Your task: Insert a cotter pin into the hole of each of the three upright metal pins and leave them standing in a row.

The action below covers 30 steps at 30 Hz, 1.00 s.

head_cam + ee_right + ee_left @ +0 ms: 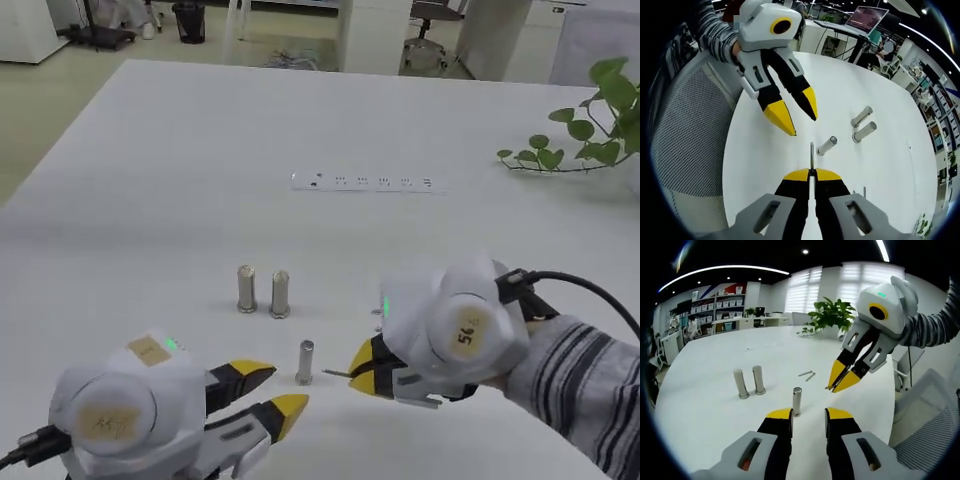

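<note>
**Right gripper holds a cotter pin beside the near pin**

Your right gripper (358, 372) is clamped on a cotter pin (811, 154). Its jaws are pressed together, and the thin wire sticks out past the yellow tips. In the head view the wire points left at the near pin (305, 362). The wire's end sits just beside that pin, and I cannot tell whether it touches.

The near pin stands upright on the white table (150, 180). Behind it, the left pin (246, 289) and the right pin (280, 295) stand upright side by side, close together but apart.

Your left gripper (270, 390) is spread wide and holds nothing. It sits low over the table, just left of the near pin. In the left gripper view that pin stands right ahead of the gap between the two yellow tips, close to them but not gripped.

In the same view, two spare cotter pins (807, 374) lie flat on the table beyond the near pin. A power strip (365, 182) lies farther back on the table. A plant (590, 130) trails in at the far right edge.
</note>
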Available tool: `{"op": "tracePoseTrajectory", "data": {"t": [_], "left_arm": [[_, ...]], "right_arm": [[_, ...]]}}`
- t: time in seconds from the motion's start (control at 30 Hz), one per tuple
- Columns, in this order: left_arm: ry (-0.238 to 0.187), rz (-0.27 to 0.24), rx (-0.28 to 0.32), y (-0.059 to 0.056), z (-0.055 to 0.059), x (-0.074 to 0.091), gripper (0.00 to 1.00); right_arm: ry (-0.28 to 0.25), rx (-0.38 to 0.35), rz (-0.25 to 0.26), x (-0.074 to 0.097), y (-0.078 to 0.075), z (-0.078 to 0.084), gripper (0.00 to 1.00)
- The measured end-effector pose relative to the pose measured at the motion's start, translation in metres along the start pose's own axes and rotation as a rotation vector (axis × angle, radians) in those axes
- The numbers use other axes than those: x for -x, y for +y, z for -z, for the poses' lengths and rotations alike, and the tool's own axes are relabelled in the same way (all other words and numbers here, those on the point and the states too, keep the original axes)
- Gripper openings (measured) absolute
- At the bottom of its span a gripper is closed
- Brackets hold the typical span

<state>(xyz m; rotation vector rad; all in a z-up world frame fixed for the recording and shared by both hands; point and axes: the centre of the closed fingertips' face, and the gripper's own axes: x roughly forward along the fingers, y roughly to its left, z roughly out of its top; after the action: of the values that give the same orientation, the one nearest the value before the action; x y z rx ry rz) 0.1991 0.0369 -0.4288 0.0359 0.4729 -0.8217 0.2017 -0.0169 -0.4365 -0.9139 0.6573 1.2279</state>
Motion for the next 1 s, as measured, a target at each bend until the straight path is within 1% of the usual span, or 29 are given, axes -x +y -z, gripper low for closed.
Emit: {"op": "tracePoseTrajectory", "data": {"t": [0.07,0.2,0.27,0.33,0.37,0.43,0.53,0.7,0.87,1.0], "left_arm": [[0.004,-0.018,0.005,0.004,0.001,-0.004,0.22],[-0.013,-0.045,0.032,0.01,-0.003,-0.012,0.22],[-0.015,-0.047,0.029,0.011,-0.004,-0.016,0.22],[-0.013,-0.042,0.038,0.011,-0.003,-0.019,0.22],[-0.01,-0.046,0.055,0.012,-0.003,-0.022,0.21],[-0.014,-0.05,0.059,0.013,-0.003,-0.027,0.21],[-0.004,-0.058,0.058,0.015,-0.001,-0.033,0.21],[0.012,-0.062,0.062,0.016,0.004,-0.043,0.2],[0.033,-0.066,0.064,0.018,0.009,-0.053,0.18],[0.036,-0.067,0.072,0.018,0.011,-0.059,0.16]], "right_arm": [[0.01,-0.02,0.009,-0.002,-0.005,0.003,0.0],[0.021,-0.043,0.028,-0.005,-0.015,0.007,0.0],[0.025,-0.071,0.032,-0.007,-0.017,0.008,0.0],[0.025,-0.078,0.032,-0.009,-0.02,0.008,0.0],[0.029,-0.081,0.034,-0.011,-0.021,0.009,0.0],[0.037,-0.083,0.036,-0.014,-0.023,0.01,0.0],[0.042,-0.089,0.033,-0.018,-0.024,0.011,0.0],[0.049,-0.084,0.016,-0.025,-0.025,0.014,0.0],[0.047,-0.096,-0.002,-0.03,-0.026,0.014,0.0],[0.043,-0.093,-0.012,-0.032,-0.026,0.013,0.0]]}}
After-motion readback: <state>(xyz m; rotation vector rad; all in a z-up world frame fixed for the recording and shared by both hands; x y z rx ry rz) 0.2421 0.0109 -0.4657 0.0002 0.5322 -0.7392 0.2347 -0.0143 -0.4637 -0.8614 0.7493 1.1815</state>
